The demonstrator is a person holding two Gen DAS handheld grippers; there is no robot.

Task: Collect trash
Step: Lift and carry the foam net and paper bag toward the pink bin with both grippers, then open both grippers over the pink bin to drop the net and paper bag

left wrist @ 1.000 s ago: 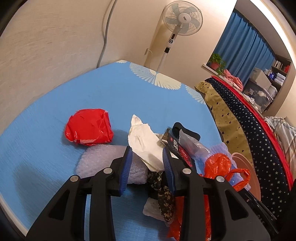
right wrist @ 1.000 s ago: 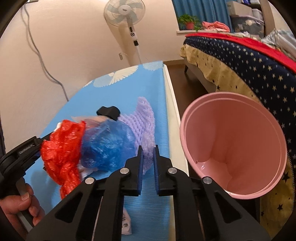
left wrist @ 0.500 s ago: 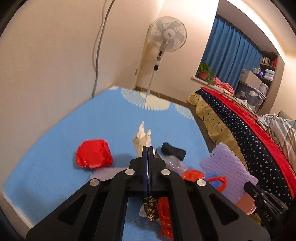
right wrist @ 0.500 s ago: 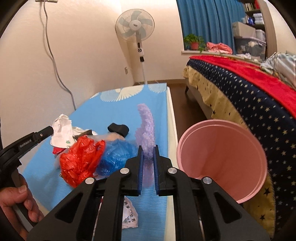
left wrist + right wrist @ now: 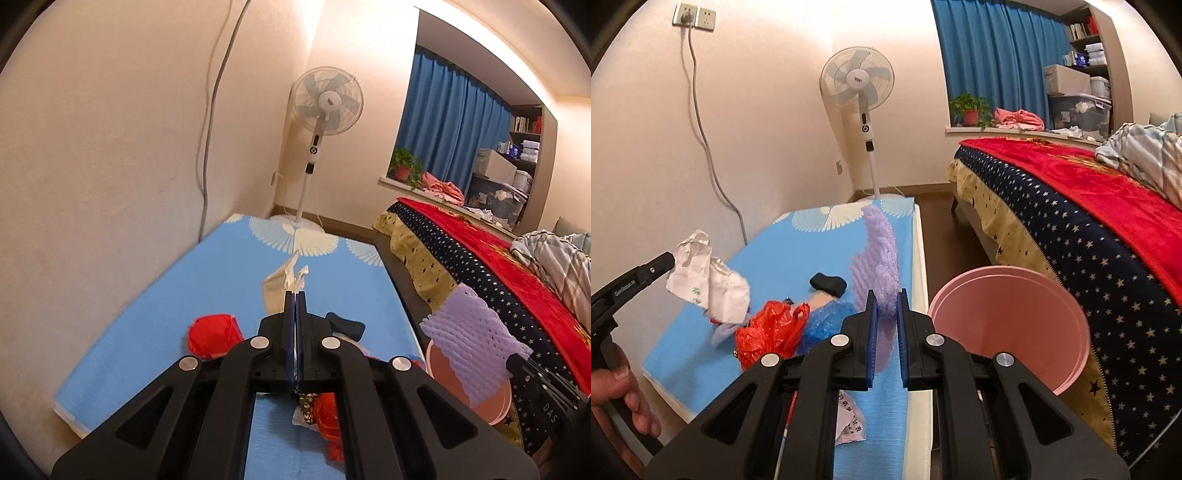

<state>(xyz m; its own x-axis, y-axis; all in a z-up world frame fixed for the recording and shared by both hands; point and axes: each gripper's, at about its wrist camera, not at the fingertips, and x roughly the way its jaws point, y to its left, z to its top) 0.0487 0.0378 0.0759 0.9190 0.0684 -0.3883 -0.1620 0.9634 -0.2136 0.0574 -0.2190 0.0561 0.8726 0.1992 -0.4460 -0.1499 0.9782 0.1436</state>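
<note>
A crumpled white paper wrapper with small green print (image 5: 709,284) hangs in the air above the left part of the blue mat, pinched at its top edge by the left claw (image 5: 295,295), whose blue pads are pressed fully together on it. A lilac foam-net fruit sleeve (image 5: 877,269) stands up between the pads of the right claw (image 5: 886,306), which is nearly closed and grips the sleeve's lower end; in the left wrist view the same sleeve hangs over the round pink plastic bin (image 5: 1008,328). The bin sits just right of the mat, between it and the bed, tilted with its mouth toward the camera. More trash lies on the blue mat with white fan prints (image 5: 798,258): a crumpled red plastic bag (image 5: 768,332), a blue plastic bag (image 5: 827,321) touching it, a small black object (image 5: 829,283) farther back, a red wad (image 5: 214,334) on the left, and a printed paper slip (image 5: 849,424) at the near edge. A bare hand (image 5: 617,391) holds the left claw's handle. To the right stands a bed with a star-patterned dark blue and red cover (image 5: 1082,229); a white pedestal fan (image 5: 858,88) stands by the far wall.
</note>
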